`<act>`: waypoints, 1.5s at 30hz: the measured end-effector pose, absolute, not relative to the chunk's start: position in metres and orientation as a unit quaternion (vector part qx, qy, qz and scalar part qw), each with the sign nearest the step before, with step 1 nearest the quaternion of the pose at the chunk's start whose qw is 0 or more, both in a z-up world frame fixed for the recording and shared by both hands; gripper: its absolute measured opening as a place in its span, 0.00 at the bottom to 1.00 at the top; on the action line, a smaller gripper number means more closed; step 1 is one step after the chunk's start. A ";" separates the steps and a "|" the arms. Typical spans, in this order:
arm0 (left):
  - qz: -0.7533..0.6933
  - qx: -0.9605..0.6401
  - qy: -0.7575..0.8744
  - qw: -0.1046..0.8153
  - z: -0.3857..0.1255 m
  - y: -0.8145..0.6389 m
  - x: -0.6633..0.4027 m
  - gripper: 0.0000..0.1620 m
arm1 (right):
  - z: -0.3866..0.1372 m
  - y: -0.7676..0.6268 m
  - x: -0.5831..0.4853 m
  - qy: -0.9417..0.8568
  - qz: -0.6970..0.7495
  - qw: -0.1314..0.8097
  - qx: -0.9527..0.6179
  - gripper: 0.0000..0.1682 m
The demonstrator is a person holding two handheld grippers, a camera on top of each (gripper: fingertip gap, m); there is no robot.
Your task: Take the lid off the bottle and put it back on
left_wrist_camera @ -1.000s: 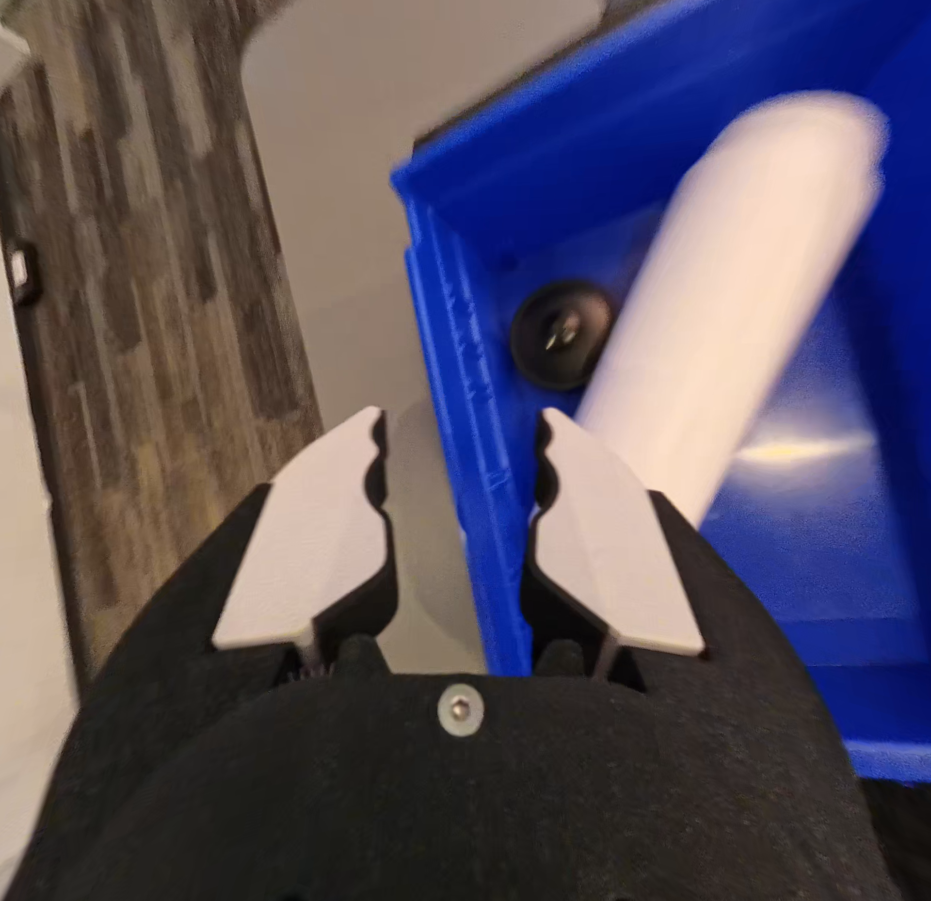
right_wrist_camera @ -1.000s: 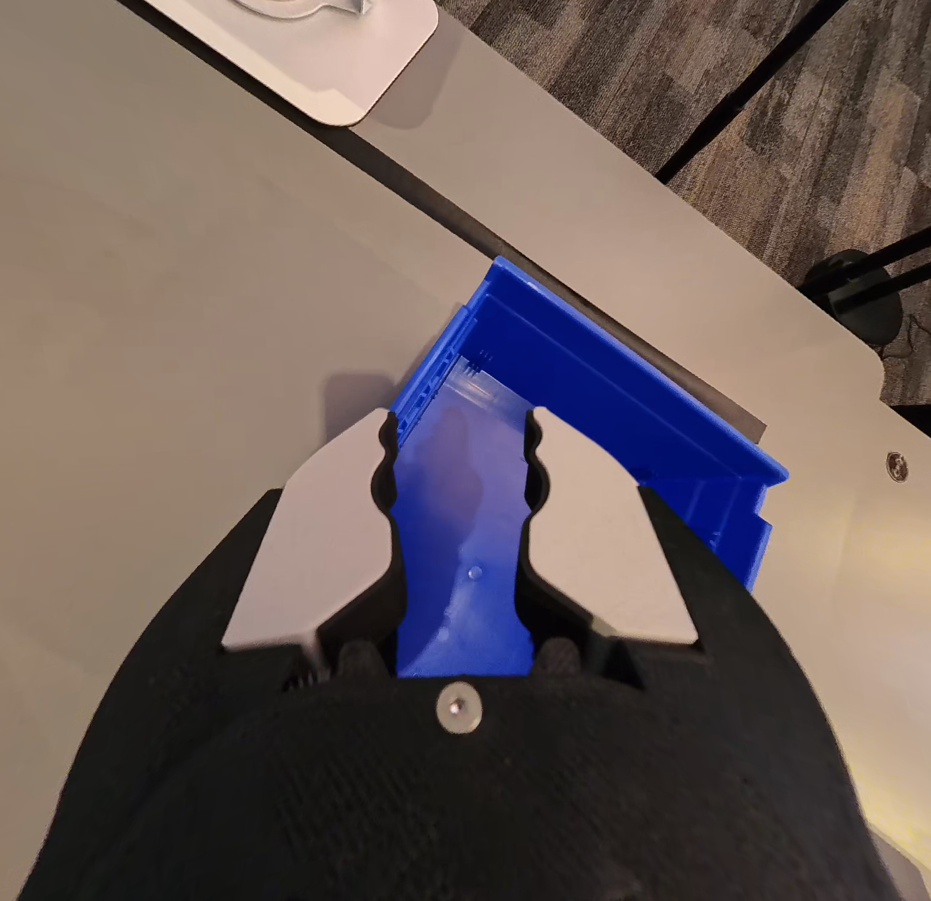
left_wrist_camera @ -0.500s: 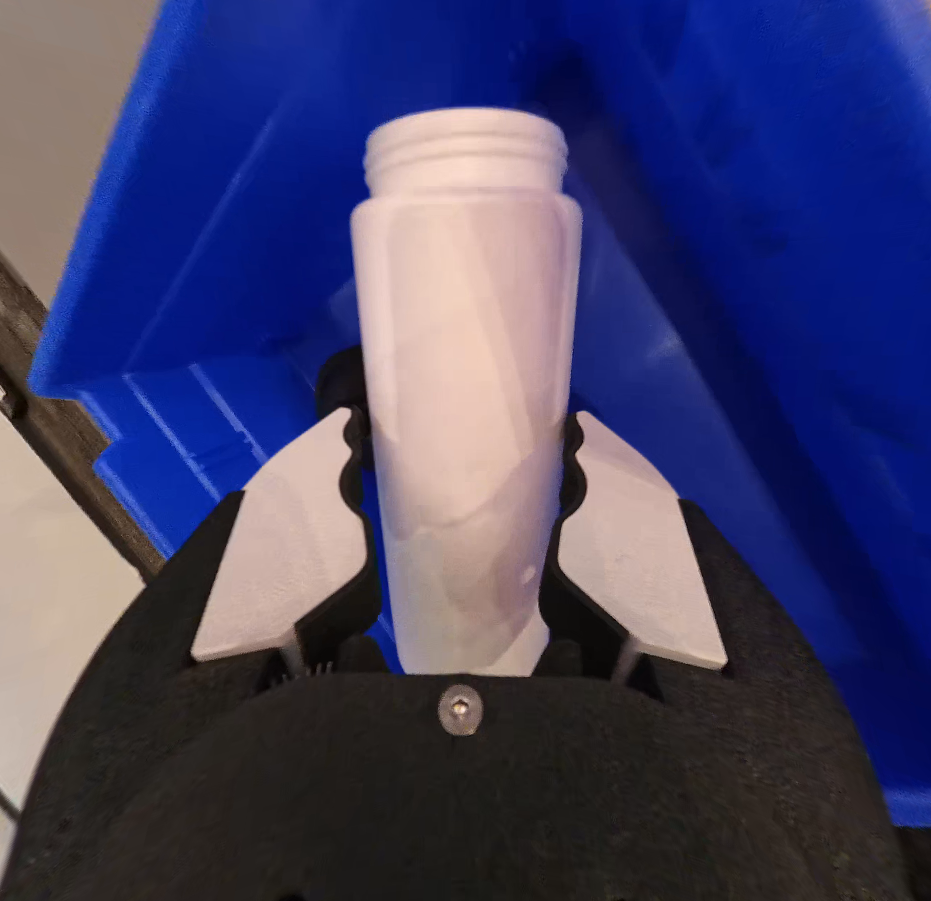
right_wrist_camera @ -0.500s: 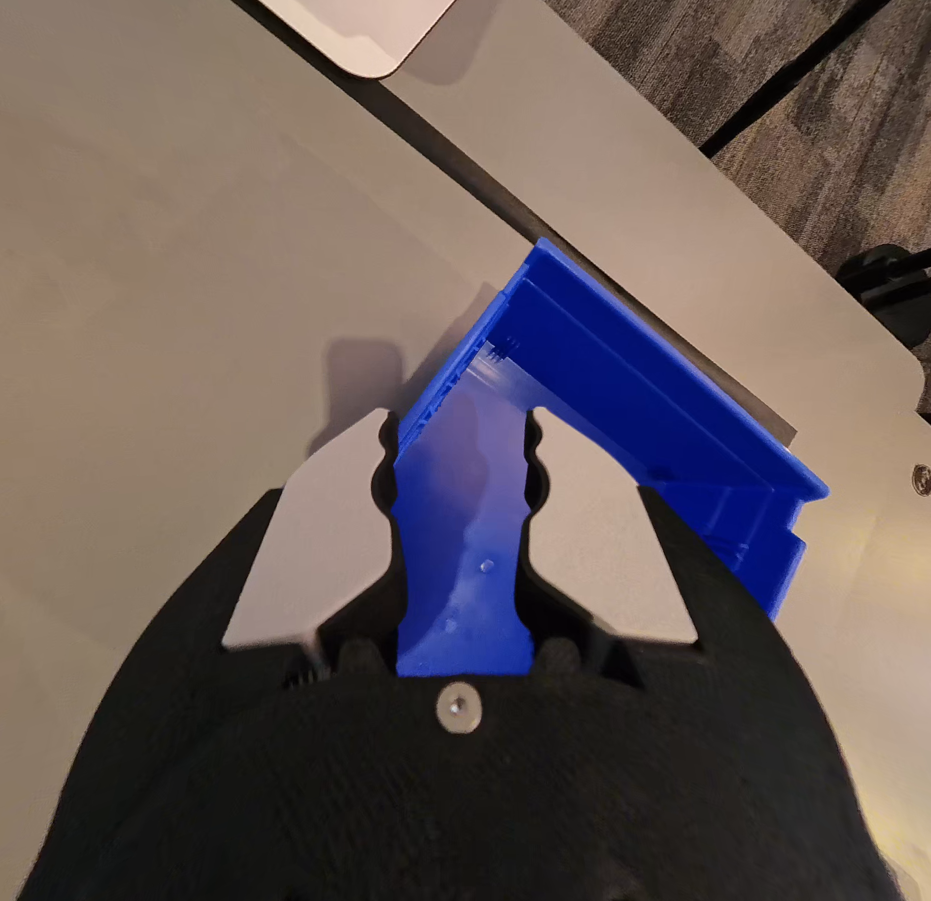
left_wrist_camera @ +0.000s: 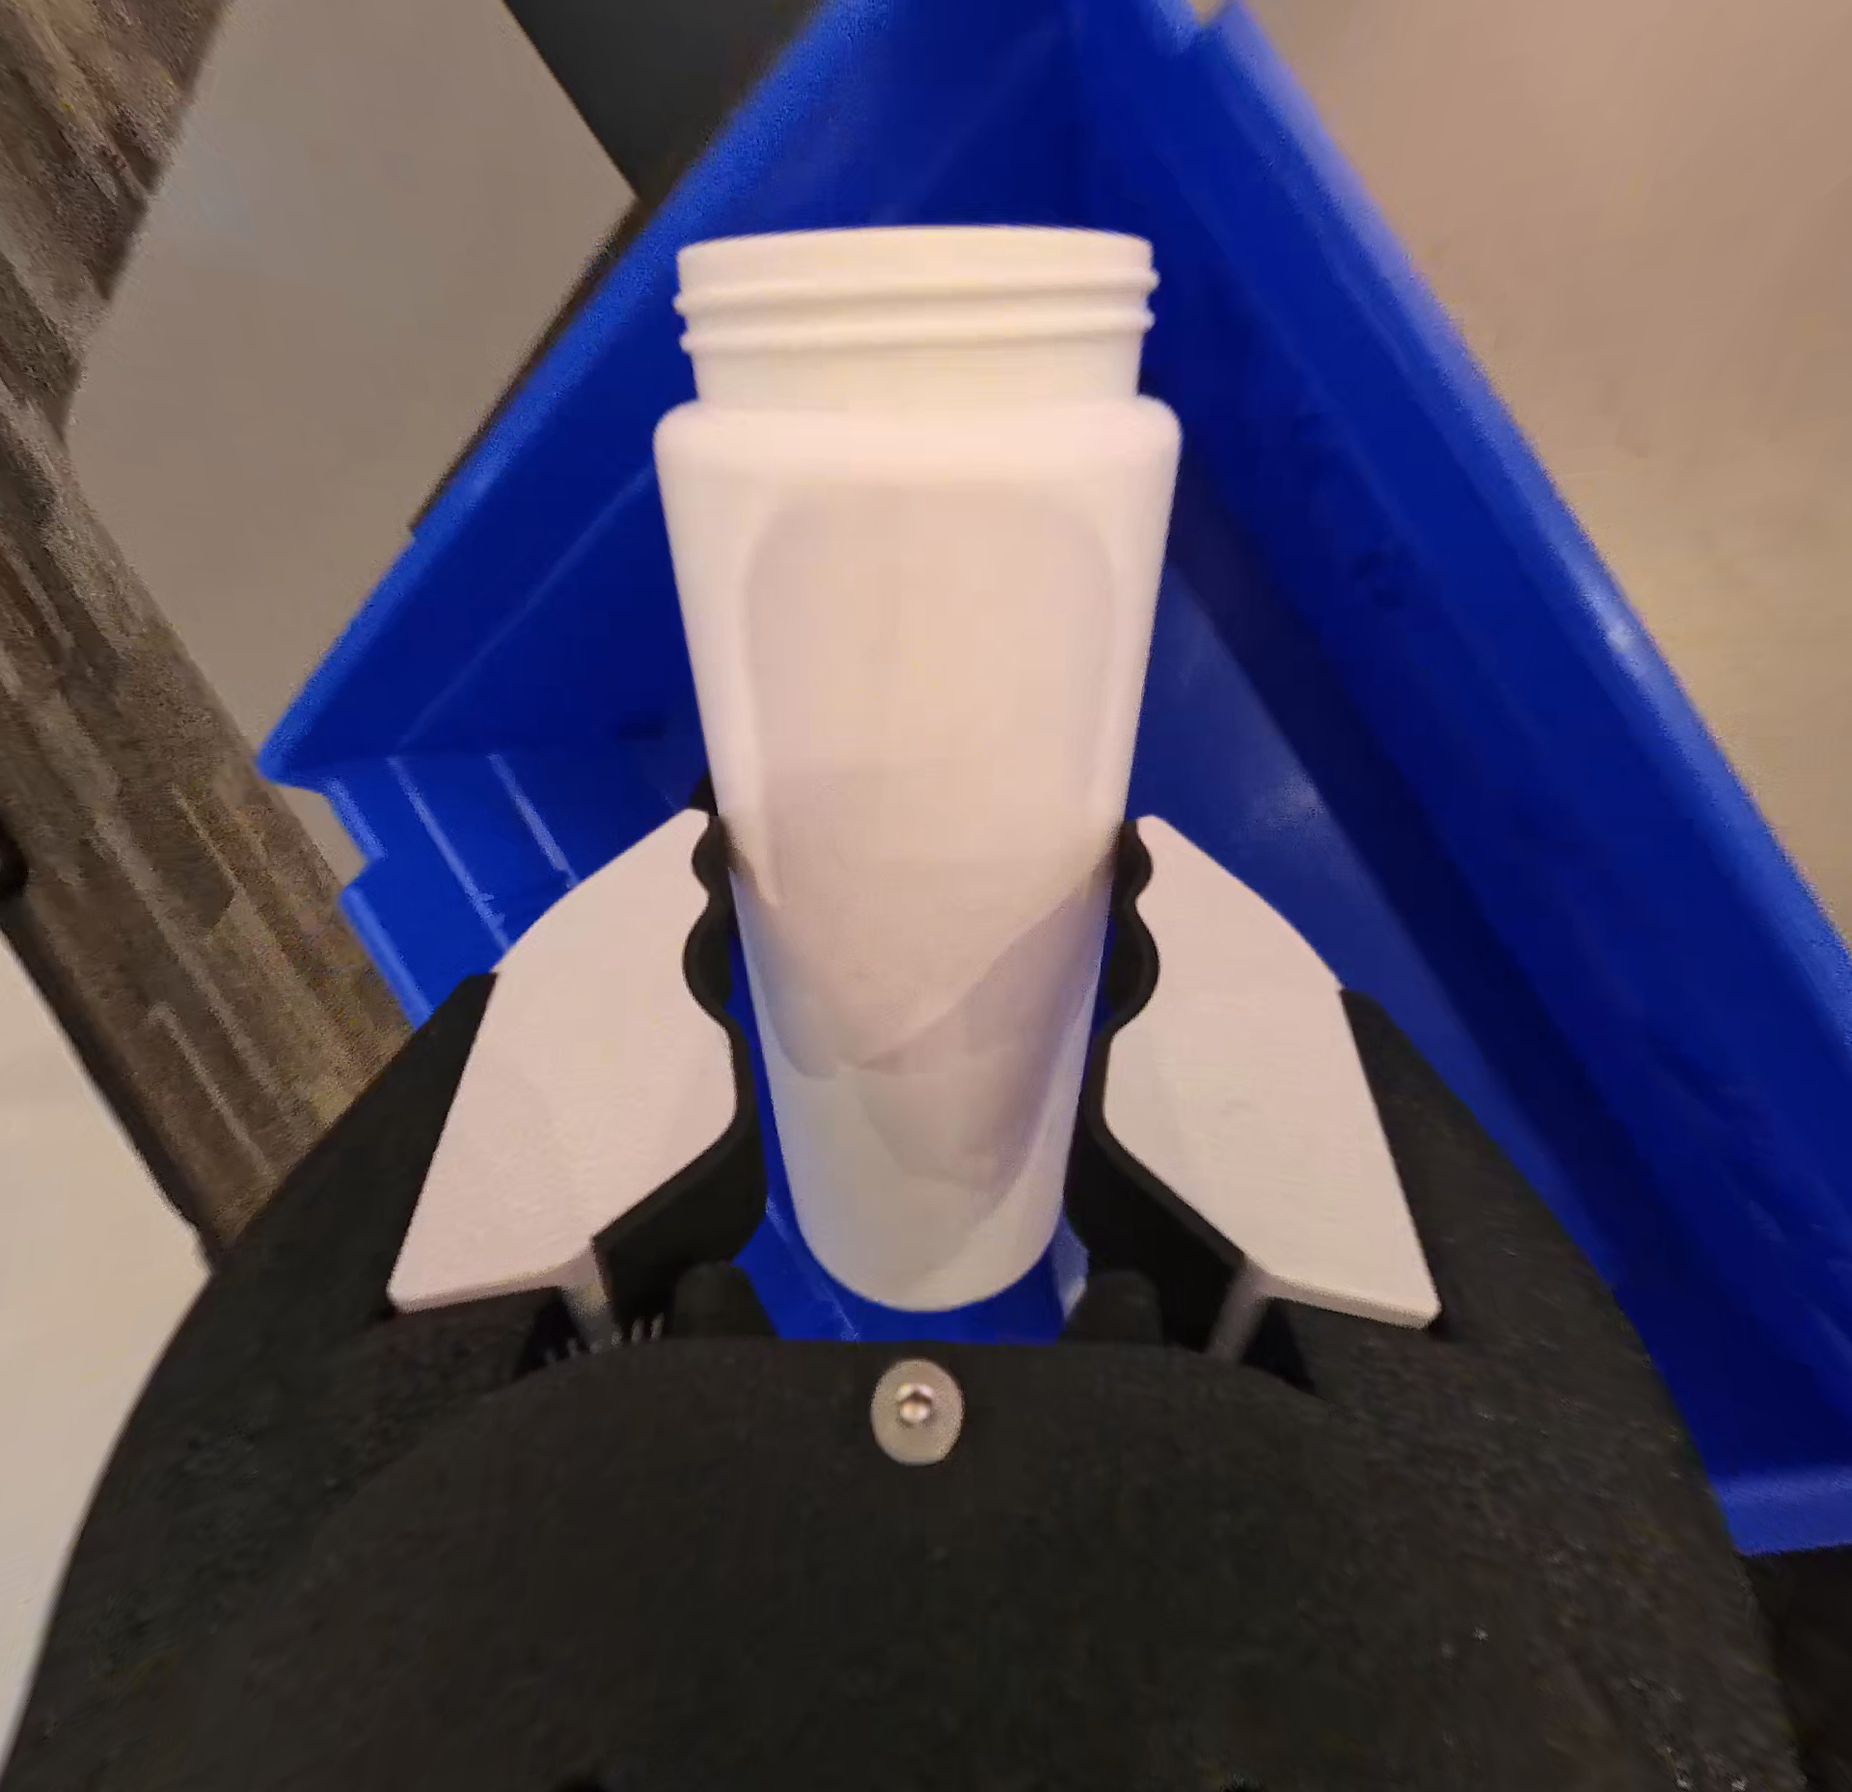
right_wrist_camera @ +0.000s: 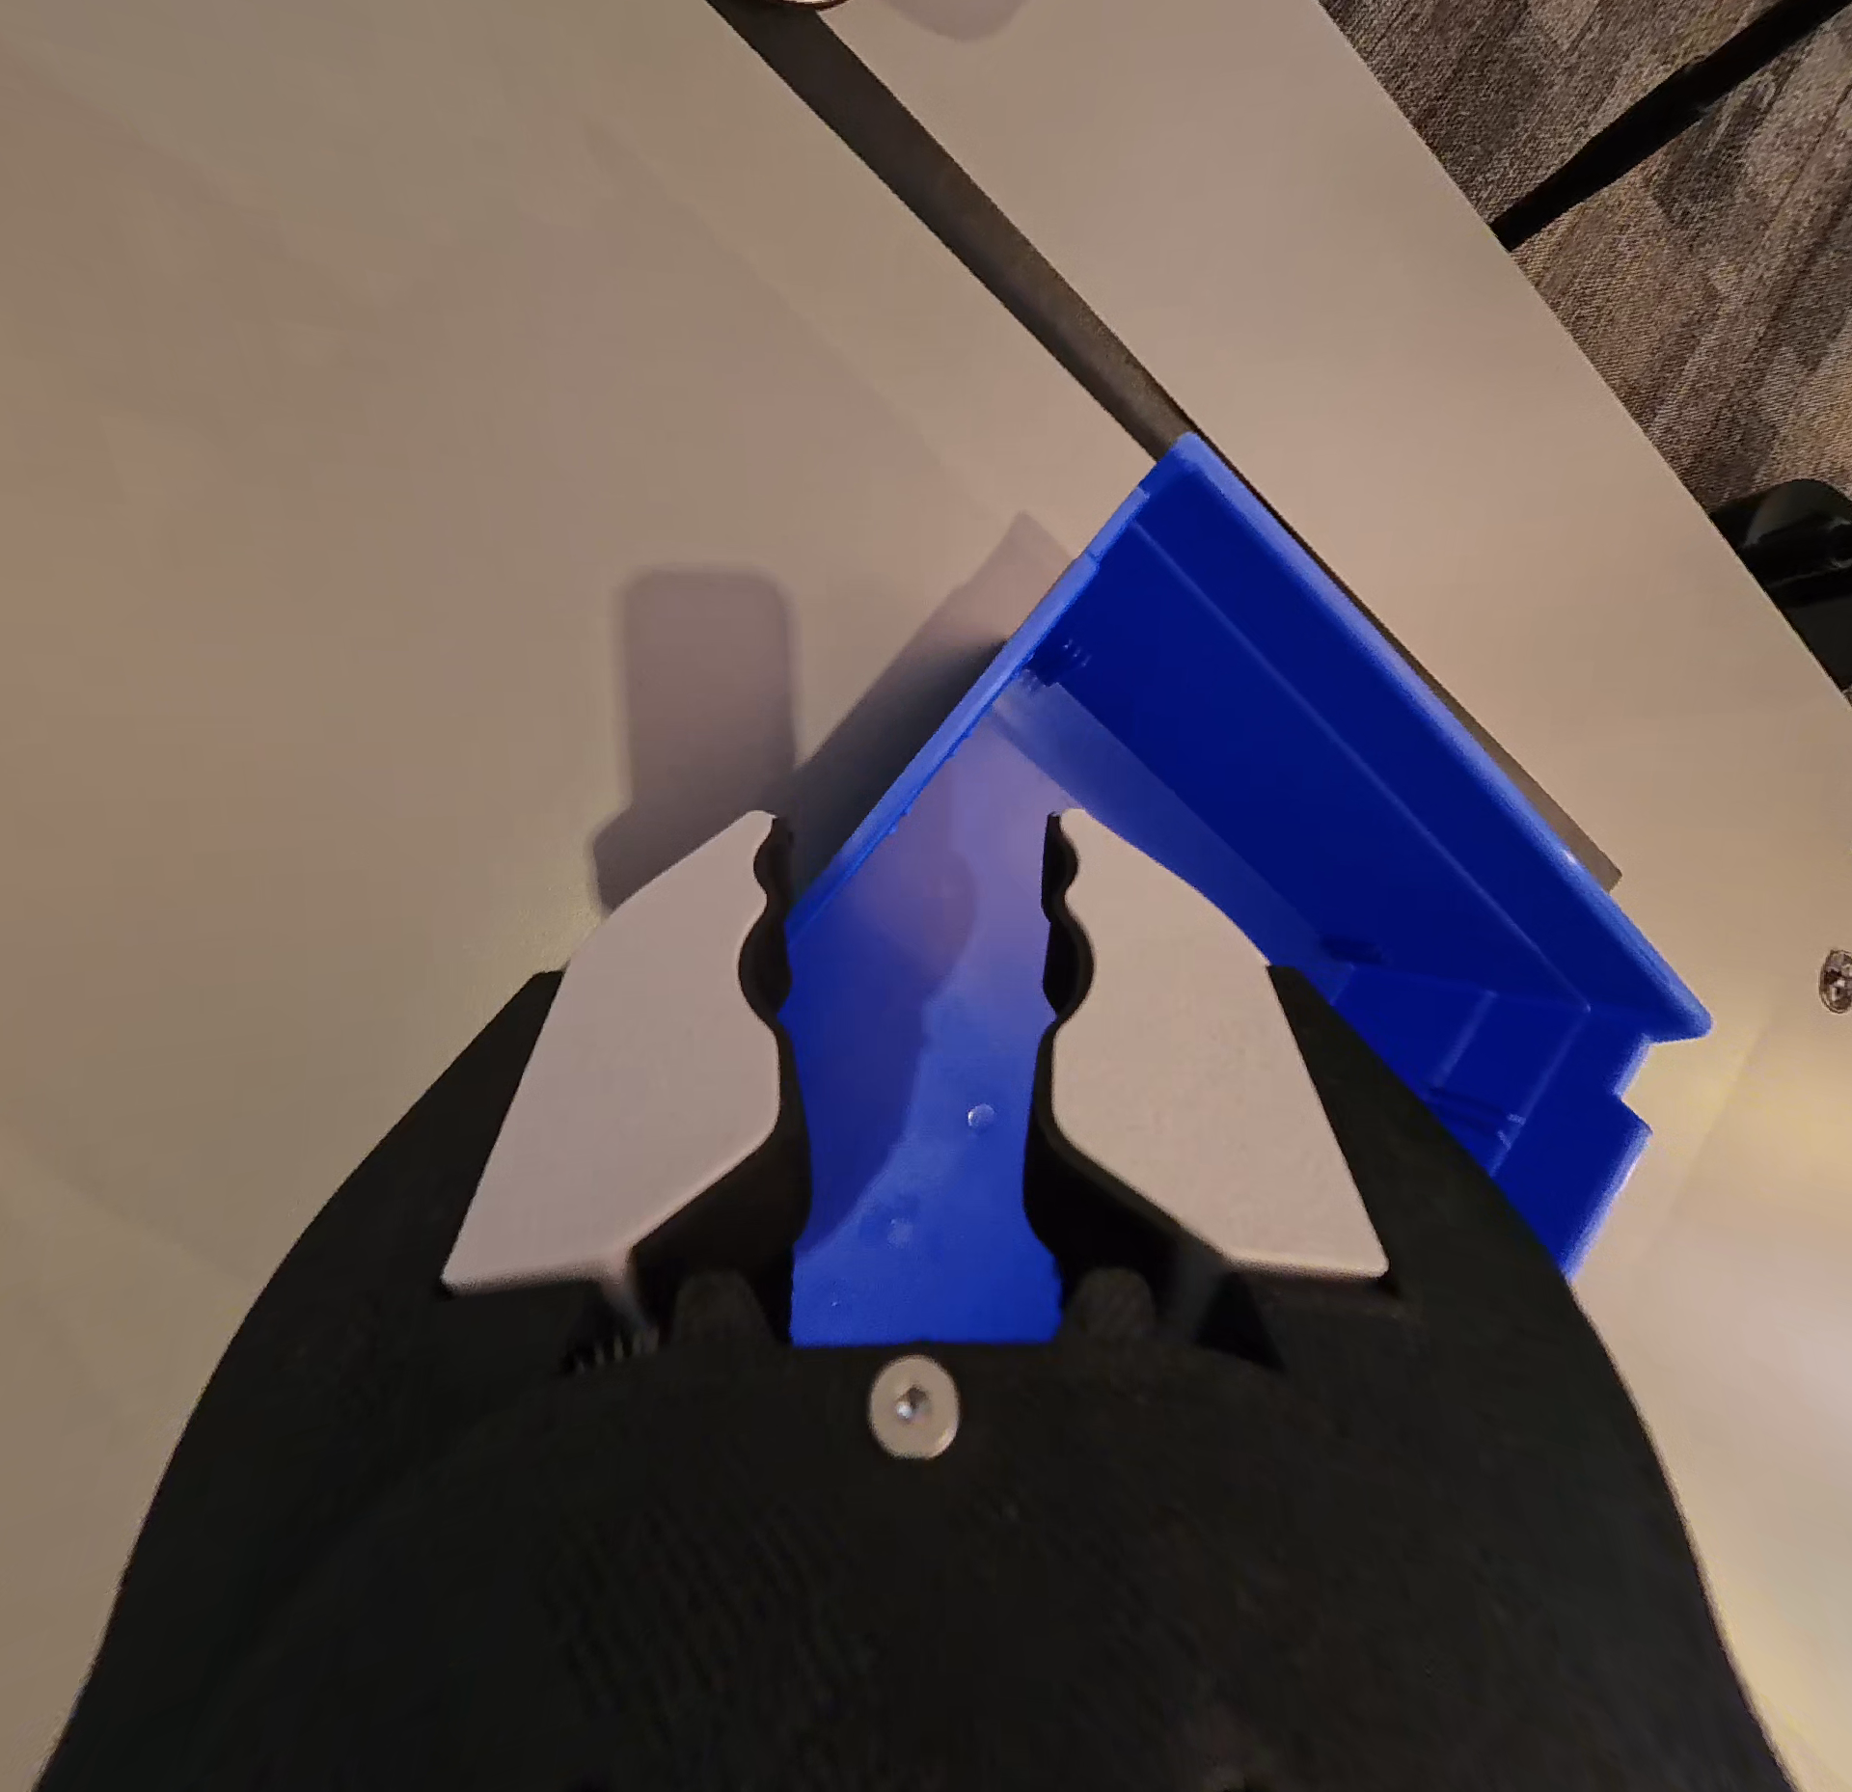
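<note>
The left hand-held gripper (left_wrist_camera: 917,902) is clamping a white, lidless bottle (left_wrist_camera: 917,702) over a blue bin (left_wrist_camera: 1403,742), which is sitting on a pale grey surface (right_wrist_camera: 401,441) above patterned carpet (right_wrist_camera: 1654,91); the right hand-held gripper (right_wrist_camera: 912,902) is hovering apart and empty.

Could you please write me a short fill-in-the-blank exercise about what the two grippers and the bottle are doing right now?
1. The left gripper is shut on the white ____.
2. The bottle has bare threads at its neck, so its ____ is off.
3. The right gripper is open and holds ____.
4. The bin under the right gripper is ____ in colour.

Missing words: bottle; lid; nothing; blue
</note>
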State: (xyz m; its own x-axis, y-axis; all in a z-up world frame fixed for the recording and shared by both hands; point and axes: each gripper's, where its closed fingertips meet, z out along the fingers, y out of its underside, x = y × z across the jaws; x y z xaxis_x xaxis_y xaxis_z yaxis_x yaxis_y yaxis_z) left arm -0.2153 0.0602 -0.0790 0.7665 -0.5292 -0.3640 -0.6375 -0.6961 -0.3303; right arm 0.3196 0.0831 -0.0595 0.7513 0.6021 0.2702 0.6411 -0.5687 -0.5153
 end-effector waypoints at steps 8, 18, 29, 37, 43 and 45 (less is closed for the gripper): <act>-0.025 -0.862 0.242 0.445 0.007 0.079 -0.188 0.45 | -0.064 0.083 0.316 -0.357 -0.034 0.297 -0.885 0.30; -0.210 -0.754 0.247 0.571 0.084 0.056 -0.124 0.45 | -0.062 0.081 0.312 -0.365 -0.035 0.300 -0.881 0.30; -0.319 -0.710 0.333 0.533 0.057 0.014 0.036 0.45 | -0.041 0.073 0.289 -0.387 -0.003 0.337 -0.858 0.29; -0.275 -0.700 0.377 0.541 -0.026 0.009 0.113 0.45 | -0.033 0.070 0.291 -0.385 0.006 0.346 -0.855 0.29; -0.299 -0.678 0.405 0.536 -0.038 0.001 0.123 0.45 | -0.034 0.069 0.289 -0.392 0.005 0.344 -0.854 0.30; -0.297 -0.677 0.405 0.538 -0.039 0.001 0.121 0.45 | -0.036 0.069 0.290 -0.393 0.004 0.340 -0.854 0.30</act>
